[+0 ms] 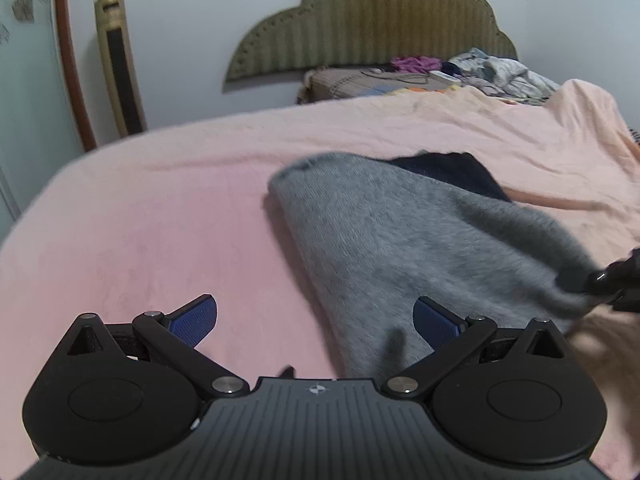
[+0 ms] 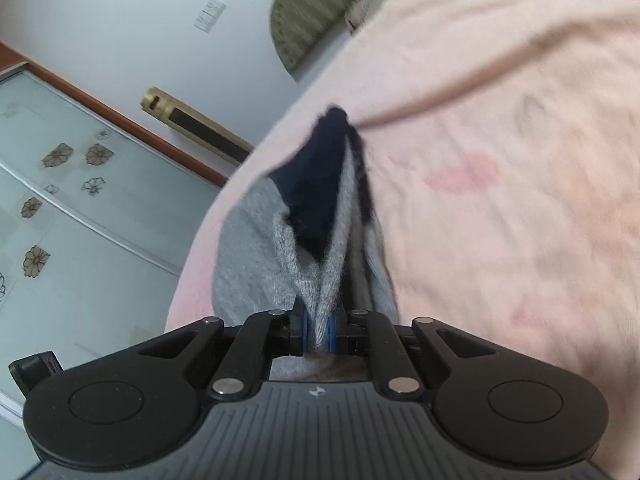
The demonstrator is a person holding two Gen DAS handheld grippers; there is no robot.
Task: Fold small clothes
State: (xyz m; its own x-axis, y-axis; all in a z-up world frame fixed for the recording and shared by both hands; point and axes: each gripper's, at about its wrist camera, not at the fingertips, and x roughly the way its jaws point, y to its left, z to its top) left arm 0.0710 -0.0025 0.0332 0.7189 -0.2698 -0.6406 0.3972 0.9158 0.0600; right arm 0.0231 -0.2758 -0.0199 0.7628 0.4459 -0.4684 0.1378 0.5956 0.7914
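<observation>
The right claw (image 2: 317, 330) pinches the grey sock's (image 2: 256, 264) edge, lifting it off the bed (image 2: 500, 200); the left claw (image 1: 316, 320) hangs spread beside it.

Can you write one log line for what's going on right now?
left gripper: open, empty | right gripper: shut on grey sock | surface: pink blanket

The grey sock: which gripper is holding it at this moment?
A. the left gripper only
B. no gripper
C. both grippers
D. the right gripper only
D: the right gripper is shut on the sock's edge, while the left gripper stands open with nothing pinched.
</observation>
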